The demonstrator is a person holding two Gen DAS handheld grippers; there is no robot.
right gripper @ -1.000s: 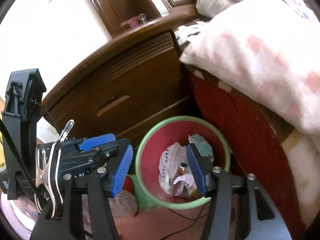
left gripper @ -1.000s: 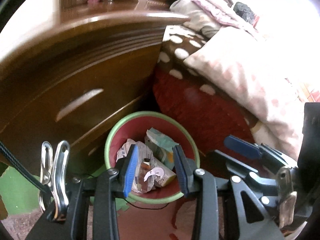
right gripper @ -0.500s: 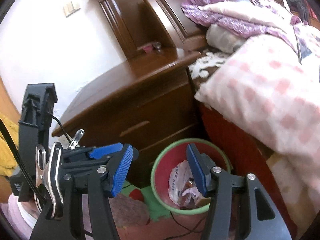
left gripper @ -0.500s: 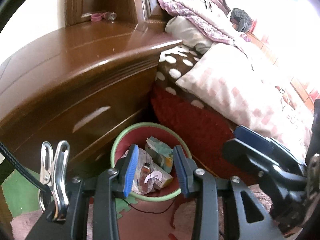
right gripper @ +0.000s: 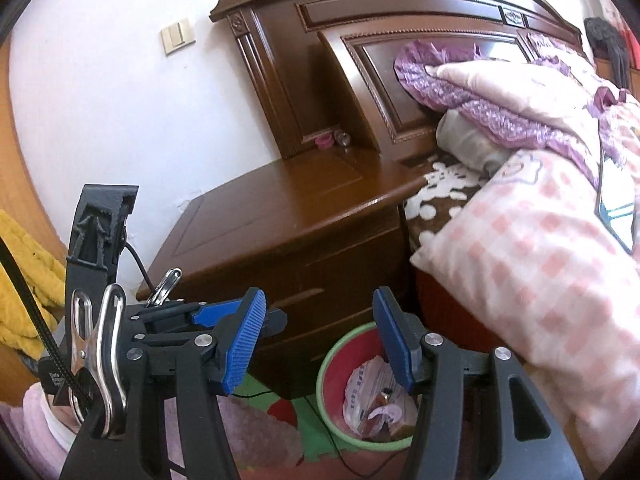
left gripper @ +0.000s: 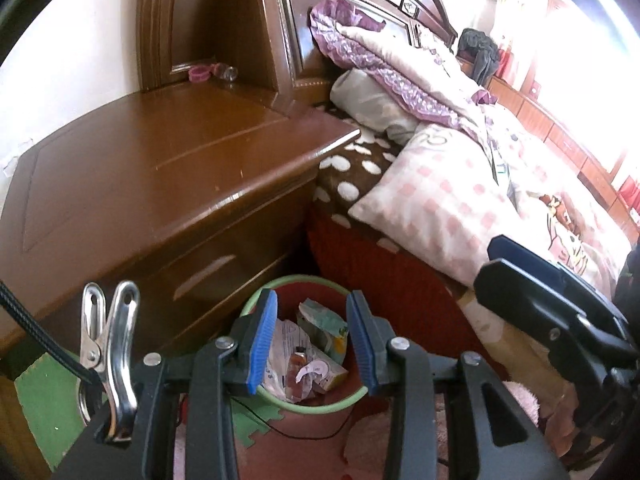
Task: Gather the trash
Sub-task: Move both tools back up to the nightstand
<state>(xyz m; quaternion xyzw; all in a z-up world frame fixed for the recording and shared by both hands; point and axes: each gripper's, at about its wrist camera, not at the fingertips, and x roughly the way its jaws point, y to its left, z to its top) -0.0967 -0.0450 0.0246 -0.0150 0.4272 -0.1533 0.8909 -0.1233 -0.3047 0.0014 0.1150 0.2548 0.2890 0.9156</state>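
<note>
Left gripper (left gripper: 312, 340) & right gripper (right gripper: 318, 342), jaws apart, empty, above round red green-rimmed plastic bin (left gripper: 256, 304) w/ crumpled paper trash (left gripper: 304, 356), beside brown wooden nightstand (left gripper: 160, 176).

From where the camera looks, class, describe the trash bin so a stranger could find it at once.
Find the brown wooden nightstand beside the bed. On the floor in the gap between them stands the bin, holding crumpled wrappers. Its pale green rim and red inside set it apart from the dark wood and bedding around it.

Both wrist views look down past a nightstand (left gripper: 160, 176) at a bin (left gripper: 304, 280). The right view faces more level, toward the headboard (right gripper: 400, 40). Both share the bed (right gripper: 540, 240).
</note>
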